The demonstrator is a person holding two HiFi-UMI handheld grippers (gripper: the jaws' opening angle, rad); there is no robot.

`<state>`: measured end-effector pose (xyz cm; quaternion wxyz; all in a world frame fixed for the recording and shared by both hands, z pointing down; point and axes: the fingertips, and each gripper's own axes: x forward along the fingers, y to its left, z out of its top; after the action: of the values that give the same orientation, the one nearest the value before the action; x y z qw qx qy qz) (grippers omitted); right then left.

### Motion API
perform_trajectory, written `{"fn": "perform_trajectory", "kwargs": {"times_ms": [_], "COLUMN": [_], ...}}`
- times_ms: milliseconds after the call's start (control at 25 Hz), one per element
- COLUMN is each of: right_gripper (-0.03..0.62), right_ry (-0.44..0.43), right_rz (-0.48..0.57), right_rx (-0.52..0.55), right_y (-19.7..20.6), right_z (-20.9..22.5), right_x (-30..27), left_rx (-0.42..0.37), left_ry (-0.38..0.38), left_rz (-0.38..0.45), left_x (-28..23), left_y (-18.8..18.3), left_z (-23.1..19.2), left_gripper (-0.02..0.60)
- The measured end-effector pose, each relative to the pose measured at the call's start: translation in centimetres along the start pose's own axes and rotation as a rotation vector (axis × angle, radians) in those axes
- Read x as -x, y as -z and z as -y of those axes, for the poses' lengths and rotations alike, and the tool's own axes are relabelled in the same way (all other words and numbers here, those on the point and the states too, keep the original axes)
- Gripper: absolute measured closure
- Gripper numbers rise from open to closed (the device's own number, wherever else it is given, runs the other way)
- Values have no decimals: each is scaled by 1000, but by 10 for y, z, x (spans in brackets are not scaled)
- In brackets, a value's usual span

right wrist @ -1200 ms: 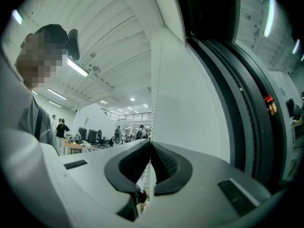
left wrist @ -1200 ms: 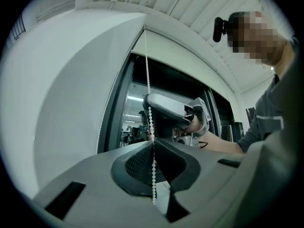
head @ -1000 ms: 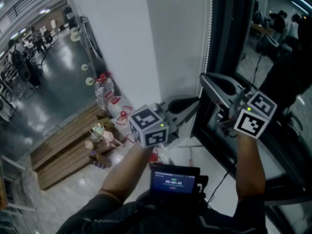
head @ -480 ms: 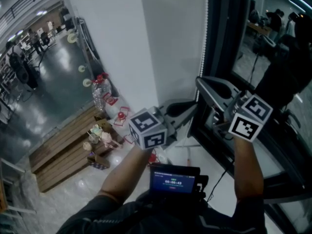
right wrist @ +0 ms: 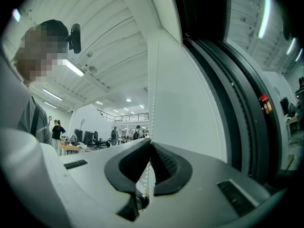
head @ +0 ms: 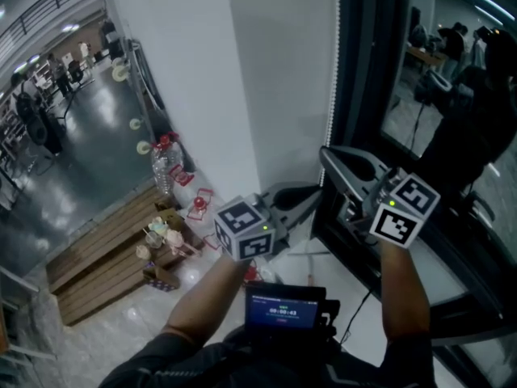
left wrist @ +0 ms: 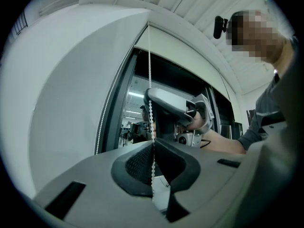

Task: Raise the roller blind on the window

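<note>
Between left claw tips, up close: bead chain

A wooden pallet lies on the floor close to the foot of a white pillar. A huddle of pale cups stands on the pallet's end nearest the pillar. Just beyond that end a clear water bottle with a red cap stands against the pillar, with small red-and-white pieces on the floor beside it. Well apart from the pallet, far across the glossy floor, people stand among dark equipment.
</note>
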<state>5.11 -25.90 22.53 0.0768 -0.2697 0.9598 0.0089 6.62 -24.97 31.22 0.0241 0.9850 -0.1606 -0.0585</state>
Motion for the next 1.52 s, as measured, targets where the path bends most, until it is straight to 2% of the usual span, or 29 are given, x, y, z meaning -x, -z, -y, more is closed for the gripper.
{"fn": "perform_trajectory", "kwargs": {"times_ms": [240, 520, 760, 1120, 1520], "right_gripper": [594, 594, 594, 594, 594], "right_ry": [8, 19, 46, 52, 62], "right_rz": [-35, -27, -13, -25, -46], "right_rx": [1, -29, -50, -41, -28], "right_y": [13, 17, 18, 18, 25], "right_z": [5, 12, 20, 19, 5], "right_x": [-5, -6, -8, -11, -13], "left_rx": [5, 1, -21, -32, -39], "left_ry": [-15, -26, -92, -123, -118], "left_rz": [-29, -31, -16, -41, -72], "left_x": [0, 1, 7, 5, 11], "left_y": [12, 14, 12, 12, 19], "left_z": [-8, -13, -25, -26, -14], "left_gripper": [571, 571, 568, 566, 566]}}
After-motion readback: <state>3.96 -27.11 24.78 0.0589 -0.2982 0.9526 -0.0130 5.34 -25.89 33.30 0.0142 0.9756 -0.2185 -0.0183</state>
